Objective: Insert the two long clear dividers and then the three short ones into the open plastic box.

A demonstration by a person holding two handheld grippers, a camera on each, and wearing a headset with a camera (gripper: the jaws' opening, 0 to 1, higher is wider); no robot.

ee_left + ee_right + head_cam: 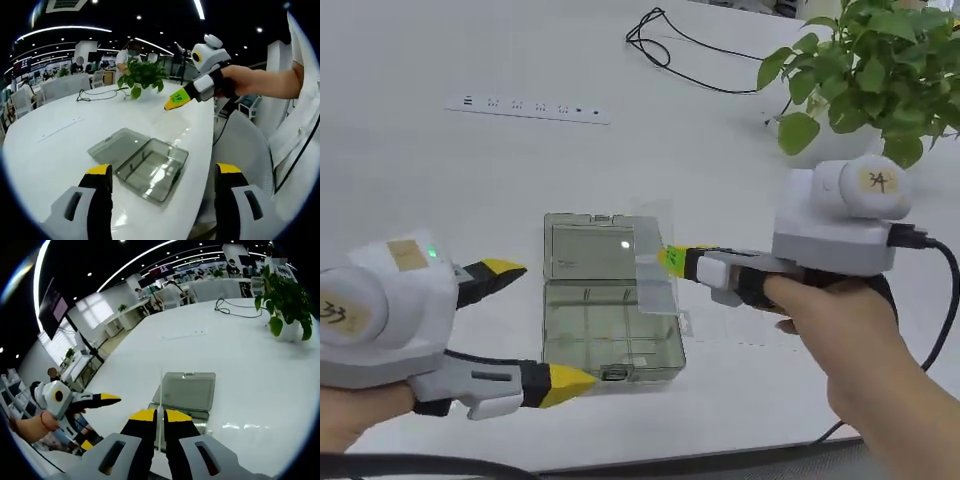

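The left tongs [533,325] are released, jaws spread wide, held low at the box's [630,368] near left corner and touching nothing. The right tongs [672,260] are clenched on a clear divider [655,290], which hangs above the right side of the box, over the line where lid meets base.

The box lies open on the table [440,200], lid flat behind the base. By my reading the task is somewhere in the inserting stage: one divider is in the air and not yet seated. Faint lines cross the base, but whether they are dividers already in or just moulded slots I cannot tell. So the count done is unclear, and at least this piece is left. Whether it is a long or a short one I also cannot tell.

The right gripper view shows the divider [160,412] edge-on, a thin strip pinched between the closed jaws, which settles the grip. The head view instead gives its broad face and its place over the box. The left gripper view looks into the base [152,170] from the front, with the right tongs [176,99] well above it. The clear sheet is too faint there to make out.
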